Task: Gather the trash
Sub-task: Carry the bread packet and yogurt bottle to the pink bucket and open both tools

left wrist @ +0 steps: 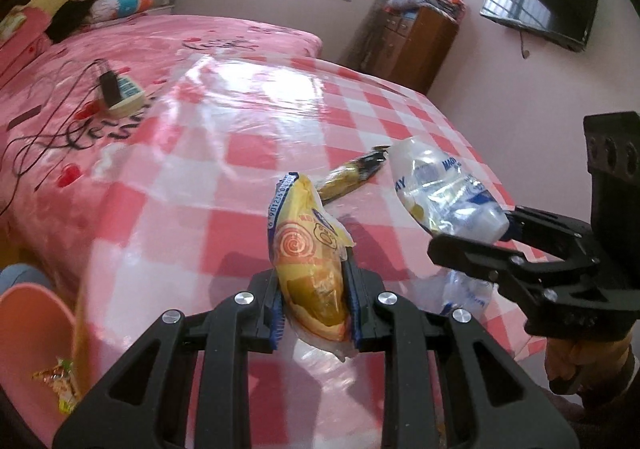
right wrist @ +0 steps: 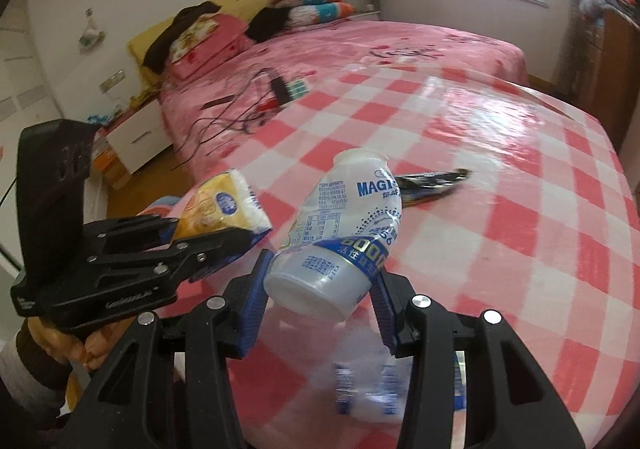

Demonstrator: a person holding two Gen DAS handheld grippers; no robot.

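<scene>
My left gripper (left wrist: pixel 314 289) is shut on a yellow snack wrapper (left wrist: pixel 308 249) and holds it above the checked table; the wrapper also shows in the right wrist view (right wrist: pixel 220 209). My right gripper (right wrist: pixel 320 289) is shut on a clear plastic drink bottle with blue print (right wrist: pixel 344 233), lifted off the table; the bottle also shows in the left wrist view (left wrist: pixel 444 193). A dark and yellow wrapper (left wrist: pixel 352 175) lies on the table beyond both grippers, also in the right wrist view (right wrist: pixel 432 183). Another bottle (right wrist: pixel 372 389) lies blurred under the right gripper.
The table has a glossy pink and white checked cover (left wrist: pixel 248 121). A pink bin (left wrist: pixel 36 337) with a wrapper inside stands at the table's left. A pink bed (right wrist: pixel 360 45) with cables and a power strip (left wrist: pixel 120 93) lies behind. A wooden cabinet (left wrist: pixel 416 45) stands far right.
</scene>
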